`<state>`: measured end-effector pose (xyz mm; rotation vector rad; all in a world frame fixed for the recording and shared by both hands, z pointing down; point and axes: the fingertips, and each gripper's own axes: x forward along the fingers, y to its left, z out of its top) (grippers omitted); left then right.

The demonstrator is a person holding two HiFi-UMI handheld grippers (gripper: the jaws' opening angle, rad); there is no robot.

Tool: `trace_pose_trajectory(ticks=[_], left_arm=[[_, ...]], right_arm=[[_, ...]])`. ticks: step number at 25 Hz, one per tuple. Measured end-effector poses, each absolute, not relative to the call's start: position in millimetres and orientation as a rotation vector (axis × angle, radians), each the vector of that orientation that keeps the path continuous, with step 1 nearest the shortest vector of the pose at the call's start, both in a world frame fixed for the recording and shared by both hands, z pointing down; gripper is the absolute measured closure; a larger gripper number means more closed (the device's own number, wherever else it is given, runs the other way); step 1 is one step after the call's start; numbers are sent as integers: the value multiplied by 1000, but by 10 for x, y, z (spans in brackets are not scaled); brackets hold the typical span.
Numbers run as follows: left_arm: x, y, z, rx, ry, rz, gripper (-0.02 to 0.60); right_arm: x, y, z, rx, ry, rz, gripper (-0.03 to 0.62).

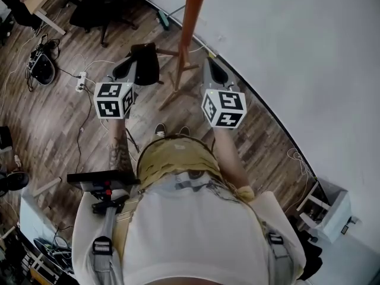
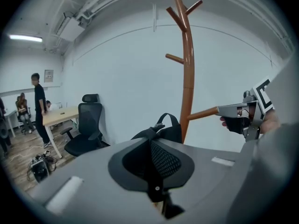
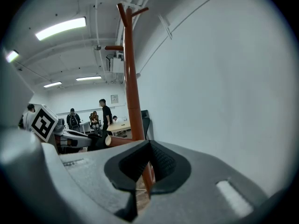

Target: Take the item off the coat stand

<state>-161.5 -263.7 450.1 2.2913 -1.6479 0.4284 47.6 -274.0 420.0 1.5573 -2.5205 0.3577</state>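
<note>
A brown wooden coat stand rises close to the white wall; in the left gripper view its pole stands just right of centre. A black bag with a loop handle hangs in the air left of the pole, level with a low peg. My left gripper is shut on the bag's fabric, and the bag bulges just beyond the closed jaws. My right gripper is on the pole's right side, shut and holding nothing. The cut end of a peg shows just left of it.
The stand's legs spread over the wooden floor below the grippers. A black office chair and a desk with people around it are at the far left. Cables and a power strip lie on the floor. A white unit stands by the wall.
</note>
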Motion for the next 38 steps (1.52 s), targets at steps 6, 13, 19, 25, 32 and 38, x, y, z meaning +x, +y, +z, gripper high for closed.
trace_pose_trajectory(ticks=[6, 13, 19, 25, 32, 38], left_arm=[[-1882, -2586, 3973, 2212, -1791, 243, 572], [-1884, -2559, 3228, 2328, -1972, 32, 572], [-1810, -2570, 2942, 2358, -2096, -73, 572], [-1716, -2555, 2854, 2390, -2122, -124, 572], [-1645, -2558, 2818, 2408, -2113, -124, 572], [-1664, -2568, 2827, 2394, -2110, -117, 572]], right_arm=[[506, -2729, 3722, 1634, -2592, 247, 595], [462, -2651, 3180, 1712, -2662, 61, 595], [357, -2660, 2998, 1695, -2675, -42, 595], [354, -2656, 2904, 1738, -2664, -113, 597], [330, -2646, 2862, 1729, -2671, -125, 597], [336, -2637, 2829, 1733, -2664, -136, 599]])
